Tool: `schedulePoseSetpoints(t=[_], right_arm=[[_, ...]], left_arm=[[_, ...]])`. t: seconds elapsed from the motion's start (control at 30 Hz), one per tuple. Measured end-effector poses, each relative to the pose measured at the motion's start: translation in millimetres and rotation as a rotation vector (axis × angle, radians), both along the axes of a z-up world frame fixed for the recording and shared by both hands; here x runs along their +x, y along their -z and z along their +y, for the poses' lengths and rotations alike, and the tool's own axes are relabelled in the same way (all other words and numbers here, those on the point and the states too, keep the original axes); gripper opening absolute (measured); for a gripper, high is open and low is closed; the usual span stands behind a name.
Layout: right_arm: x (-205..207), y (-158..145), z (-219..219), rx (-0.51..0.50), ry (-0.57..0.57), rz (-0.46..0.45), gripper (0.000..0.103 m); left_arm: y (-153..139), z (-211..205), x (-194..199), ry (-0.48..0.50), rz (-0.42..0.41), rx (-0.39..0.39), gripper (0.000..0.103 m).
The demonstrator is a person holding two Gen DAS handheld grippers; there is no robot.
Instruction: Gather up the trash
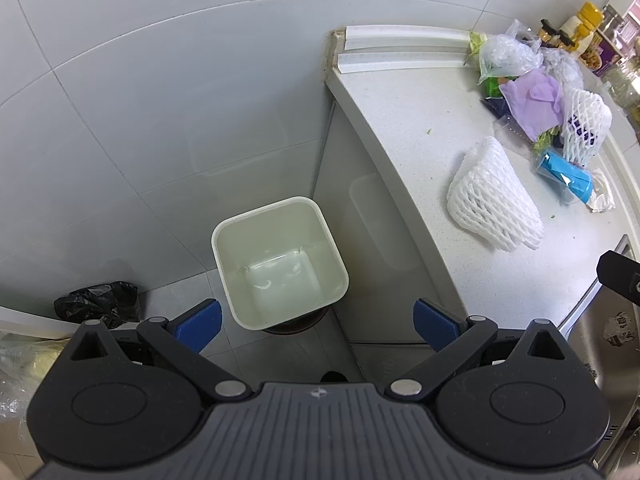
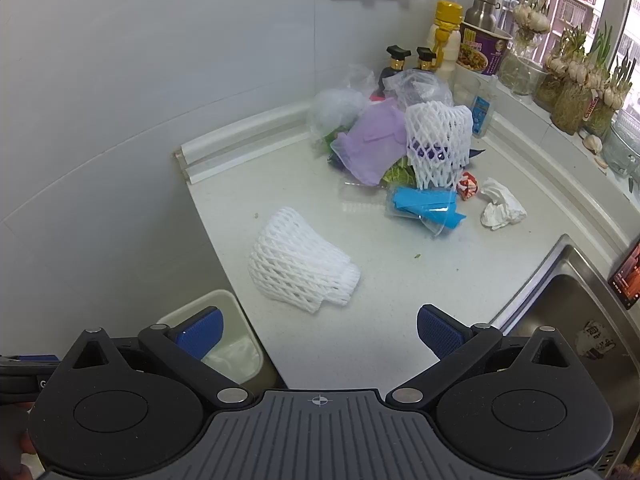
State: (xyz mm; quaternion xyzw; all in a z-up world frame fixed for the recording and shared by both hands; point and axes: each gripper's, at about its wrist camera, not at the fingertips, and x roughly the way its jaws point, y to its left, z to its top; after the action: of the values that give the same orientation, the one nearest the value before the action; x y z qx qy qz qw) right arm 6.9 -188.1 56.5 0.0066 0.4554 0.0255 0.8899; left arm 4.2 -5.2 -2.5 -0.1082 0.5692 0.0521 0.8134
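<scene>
A white square bin (image 1: 280, 264) stands on the floor beside the counter, with nothing in it; its corner also shows in the right wrist view (image 2: 224, 332). My left gripper (image 1: 318, 326) is open and empty above the bin. My right gripper (image 2: 320, 330) is open and empty over the counter's front, short of a white foam net (image 2: 300, 266), which also shows in the left wrist view (image 1: 494, 196). Behind lies a trash pile: a purple glove (image 2: 372, 140), another foam net (image 2: 438, 140), a blue-lined plastic cup (image 2: 426, 206), a crumpled tissue (image 2: 500, 204), a red wrapper (image 2: 468, 186) and clear bags (image 2: 336, 110).
Bottles (image 2: 444, 36), a noodle cup (image 2: 484, 50) and sprouting garlic jars (image 2: 576, 92) line the back ledge. A steel sink (image 2: 580, 320) is at the right. A black bag (image 1: 100, 302) lies on the floor left of the bin. The counter edge (image 1: 384, 168) runs beside the bin.
</scene>
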Motion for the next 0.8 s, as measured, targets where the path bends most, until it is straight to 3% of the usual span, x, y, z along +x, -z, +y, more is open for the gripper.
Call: schedulePoseSetpoints(t=[0.8], right_arm=[[1.5,1.9,0.2,-0.003,-0.002,0.002,0.103]], left_arm=[[0.1,1.7,-0.2,-0.002,0.000,-0.004,0.102]])
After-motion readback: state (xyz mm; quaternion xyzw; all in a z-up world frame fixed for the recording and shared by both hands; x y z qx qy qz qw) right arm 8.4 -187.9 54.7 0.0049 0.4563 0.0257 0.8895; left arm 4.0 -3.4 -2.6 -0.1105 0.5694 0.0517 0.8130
